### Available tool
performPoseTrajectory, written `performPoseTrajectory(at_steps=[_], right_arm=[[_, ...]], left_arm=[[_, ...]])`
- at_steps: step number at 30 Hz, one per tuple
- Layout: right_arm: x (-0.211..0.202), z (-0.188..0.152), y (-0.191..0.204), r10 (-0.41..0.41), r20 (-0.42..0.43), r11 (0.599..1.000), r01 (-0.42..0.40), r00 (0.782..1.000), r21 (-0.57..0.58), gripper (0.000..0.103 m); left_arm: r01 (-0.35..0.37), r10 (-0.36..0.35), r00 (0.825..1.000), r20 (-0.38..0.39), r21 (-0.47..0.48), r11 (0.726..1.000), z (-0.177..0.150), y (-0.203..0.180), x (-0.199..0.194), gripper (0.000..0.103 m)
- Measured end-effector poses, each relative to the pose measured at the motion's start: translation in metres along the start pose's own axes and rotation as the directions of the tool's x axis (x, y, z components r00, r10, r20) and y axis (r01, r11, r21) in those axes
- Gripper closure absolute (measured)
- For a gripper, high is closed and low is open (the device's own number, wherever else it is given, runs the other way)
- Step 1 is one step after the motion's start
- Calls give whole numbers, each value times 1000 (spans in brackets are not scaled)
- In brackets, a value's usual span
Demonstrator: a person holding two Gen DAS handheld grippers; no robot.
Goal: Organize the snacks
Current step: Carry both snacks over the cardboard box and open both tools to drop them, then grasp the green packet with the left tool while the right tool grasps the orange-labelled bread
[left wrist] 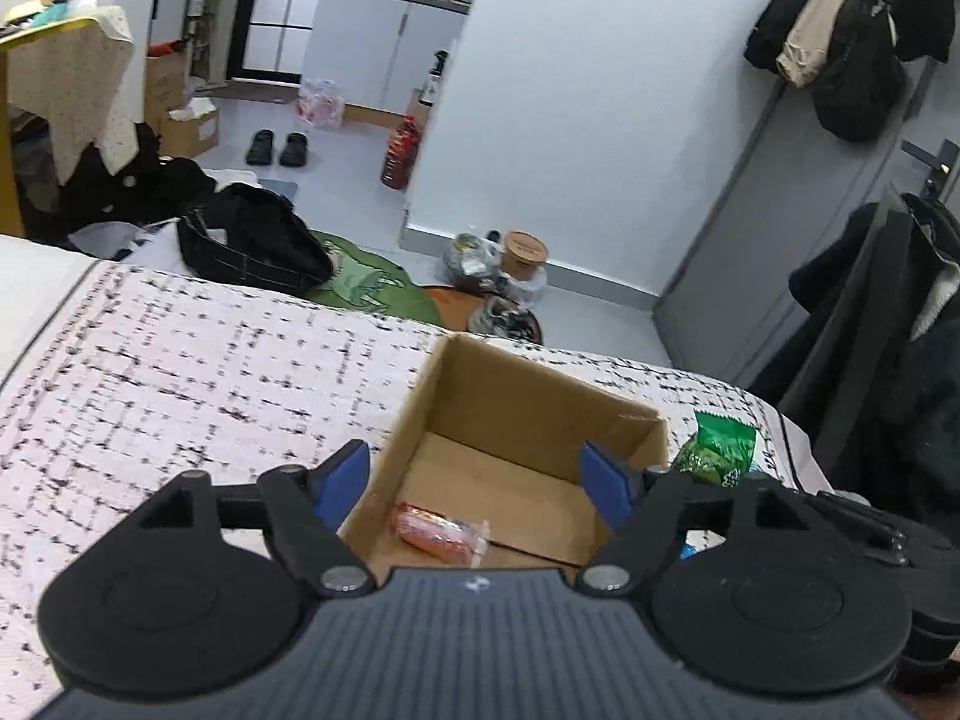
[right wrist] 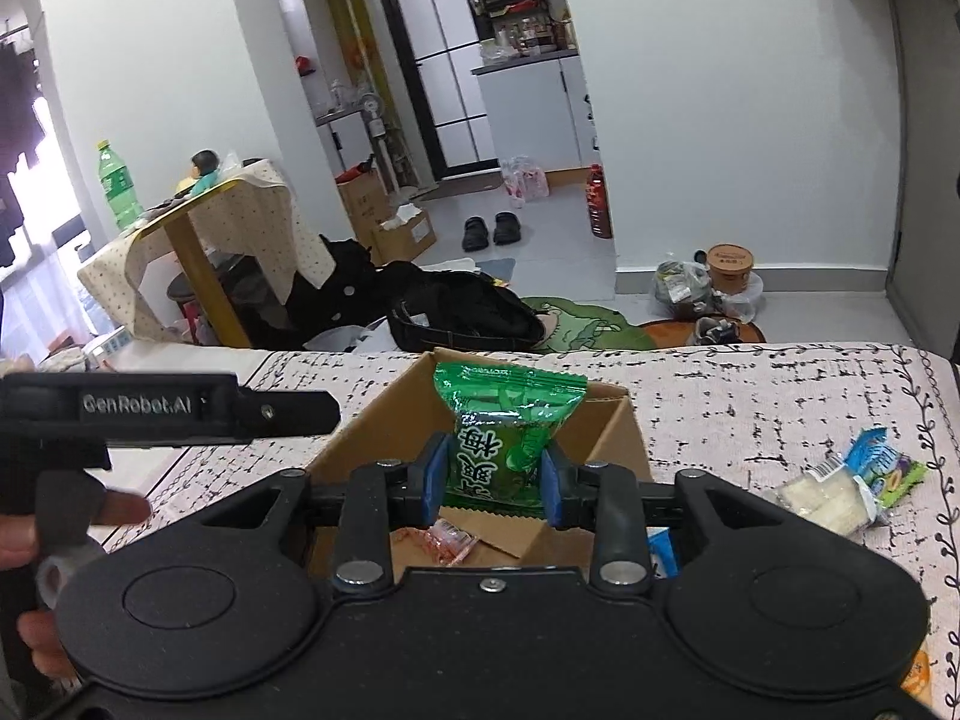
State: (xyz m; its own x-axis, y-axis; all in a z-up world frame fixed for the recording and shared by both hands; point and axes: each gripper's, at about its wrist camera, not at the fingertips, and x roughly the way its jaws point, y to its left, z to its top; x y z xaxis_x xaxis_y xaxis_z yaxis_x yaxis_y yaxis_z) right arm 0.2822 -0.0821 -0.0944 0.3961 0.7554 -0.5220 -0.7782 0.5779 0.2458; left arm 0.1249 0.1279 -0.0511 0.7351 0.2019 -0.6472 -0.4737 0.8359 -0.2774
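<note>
Left wrist view: the left gripper point(left wrist: 477, 483) is held with jaws apart and nothing between them, above an open cardboard box point(left wrist: 462, 384). A pink snack packet point(left wrist: 438, 531) lies on the box floor. The box stands on a bed cover point(left wrist: 180, 372) printed with a black grid pattern. Beyond the bed, a grey floor point(left wrist: 354, 180), black slippers point(left wrist: 279, 148) and a white wall point(left wrist: 588, 120) are seen.

Right wrist view: the right gripper point(right wrist: 495, 480) is seen with a green snack packet point(right wrist: 501, 420) between its blue pads, above the box point(right wrist: 624, 438); whether the pads press on it cannot be told. Loose snack packets point(right wrist: 852, 480) lie on the cover to the right. The person's hand point(right wrist: 36, 540) is seen at the left edge.
</note>
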Motion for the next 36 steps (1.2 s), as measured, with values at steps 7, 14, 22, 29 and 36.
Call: performPoseTrajectory(at_steps=[7, 14, 22, 29, 36], right_arm=[[-28, -5, -4, -90, 52, 996, 90, 995, 7, 19], [-54, -12, -20, -146, 72, 989, 145, 987, 26, 5], [-77, -18, -34, -165, 87, 986, 162, 982, 40, 0], [-94, -27, -43, -160, 88, 986, 155, 983, 61, 0], [-109, -36, -52, -173, 92, 984, 168, 981, 62, 0]], left_arm=[[-60, 60, 998, 7, 11, 998, 1, -3, -15, 26], [-59, 58, 998, 38, 28, 998, -6, -17, -30, 19], [-49, 42, 996, 84, 81, 996, -14, -42, -49, 16], [2, -9, 996, 84, 86, 996, -24, -49, -58, 16], [51, -60, 996, 62, 131, 990, -37, -63, -62, 16]])
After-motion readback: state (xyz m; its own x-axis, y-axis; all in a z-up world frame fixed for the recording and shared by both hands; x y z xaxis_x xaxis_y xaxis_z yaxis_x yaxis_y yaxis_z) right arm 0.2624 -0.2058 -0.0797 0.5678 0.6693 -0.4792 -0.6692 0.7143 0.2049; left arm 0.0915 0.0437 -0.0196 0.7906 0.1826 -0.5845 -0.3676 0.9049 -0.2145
